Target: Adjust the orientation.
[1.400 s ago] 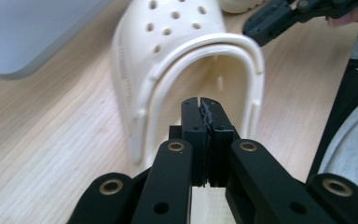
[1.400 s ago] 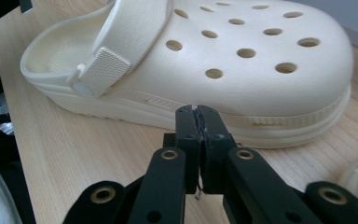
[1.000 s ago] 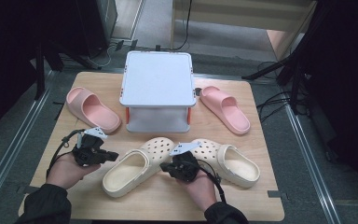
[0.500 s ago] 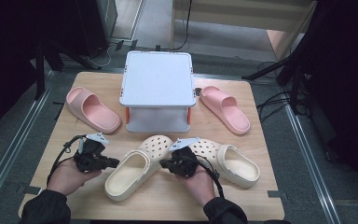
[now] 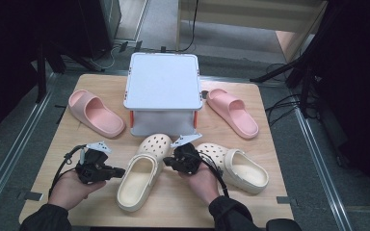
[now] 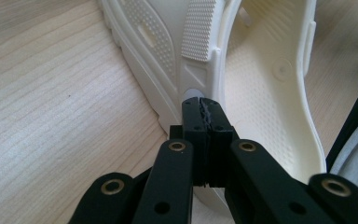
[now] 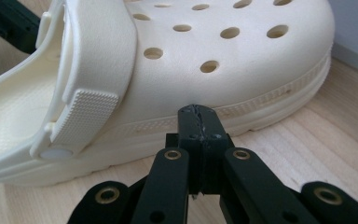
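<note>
Two cream clogs lie at the front of the table. The left clog (image 5: pixel 139 175) has my two grippers on either side of it. On its left, my left gripper (image 5: pixel 121 170) is shut and empty. Its tips (image 6: pixel 200 103) touch the clog's side (image 6: pixel 168 56) by the strap rivet. My right gripper (image 5: pixel 167 162) is shut and empty too, and its tips (image 7: pixel 198 111) rest against the sole rim of that clog (image 7: pixel 242 60). The right clog (image 5: pixel 238 167) lies just beyond my right hand.
A white lidded box (image 5: pixel 163 89) stands mid-table behind the clogs. A pink slide (image 5: pixel 95 113) lies to its left and another pink slide (image 5: pixel 233 111) to its right. Bare wooden table (image 5: pixel 183 202) shows along the front edge.
The left clog has turned, so its toe points more straight at the box and its heel sits further right. My right gripper has shifted a little away from me, and my left slightly nearer.
</note>
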`<state>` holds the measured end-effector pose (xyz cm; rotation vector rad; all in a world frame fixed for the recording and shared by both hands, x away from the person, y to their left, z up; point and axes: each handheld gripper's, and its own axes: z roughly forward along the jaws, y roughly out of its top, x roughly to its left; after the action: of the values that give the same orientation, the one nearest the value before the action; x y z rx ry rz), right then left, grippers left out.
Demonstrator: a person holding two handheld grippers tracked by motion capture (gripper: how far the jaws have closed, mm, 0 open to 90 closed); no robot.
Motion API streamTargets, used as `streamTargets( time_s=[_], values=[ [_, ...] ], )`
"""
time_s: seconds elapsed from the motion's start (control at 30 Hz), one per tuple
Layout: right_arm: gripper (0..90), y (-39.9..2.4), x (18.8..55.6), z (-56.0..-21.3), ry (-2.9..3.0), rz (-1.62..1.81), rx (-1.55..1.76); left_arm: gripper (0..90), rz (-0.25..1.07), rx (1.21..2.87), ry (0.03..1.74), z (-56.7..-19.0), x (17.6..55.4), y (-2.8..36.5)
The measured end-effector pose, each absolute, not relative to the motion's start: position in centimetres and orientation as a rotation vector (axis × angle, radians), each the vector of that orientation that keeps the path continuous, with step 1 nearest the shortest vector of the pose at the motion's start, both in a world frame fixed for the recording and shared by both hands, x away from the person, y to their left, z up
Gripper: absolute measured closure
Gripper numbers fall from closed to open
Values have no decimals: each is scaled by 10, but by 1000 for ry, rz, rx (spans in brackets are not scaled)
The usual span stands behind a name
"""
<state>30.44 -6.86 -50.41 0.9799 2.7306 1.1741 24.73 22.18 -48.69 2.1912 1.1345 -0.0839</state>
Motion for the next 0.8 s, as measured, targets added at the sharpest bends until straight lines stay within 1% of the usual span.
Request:
streamTargets(
  time_s=[0.3, 0.4, 0.47, 0.53, 0.6, 0.63, 0.7, 0.73, 0.77, 0.8],
  values=[
    [900, -61, 314, -503, 2721, 1151, 983, 893, -96, 2183, 1122, -487, 241, 213],
    [900, -61, 317, -504, 2716, 1162, 975, 883, -127, 2177, 1111, -489, 243, 212],
    [888, -63, 318, -504, 2715, 1168, 979, 850, -132, 2172, 1127, -489, 244, 215],
    [839, -64, 318, -503, 2712, 1165, 975, 808, -119, 2165, 1134, -488, 245, 217],
    [839, -67, 316, -500, 2698, 1197, 942, 758, -90, 2145, 1132, -482, 245, 221],
    [838, -69, 314, -496, 2695, 1206, 919, 710, -77, 2146, 1128, -479, 245, 221],
    [798, -74, 309, -489, 2692, 1227, 884, 615, -57, 2136, 1125, -475, 246, 222],
    [798, -74, 309, -489, 2692, 1227, 884, 564, -57, 2136, 1125, -475, 246, 222],
    [774, -76, 307, -485, 2695, 1245, 868, 564, -54, 2131, 1129, -473, 247, 223],
    [749, -81, 304, -481, 2701, 1267, 857, 509, -53, 2126, 1126, -472, 247, 223]
  ],
)
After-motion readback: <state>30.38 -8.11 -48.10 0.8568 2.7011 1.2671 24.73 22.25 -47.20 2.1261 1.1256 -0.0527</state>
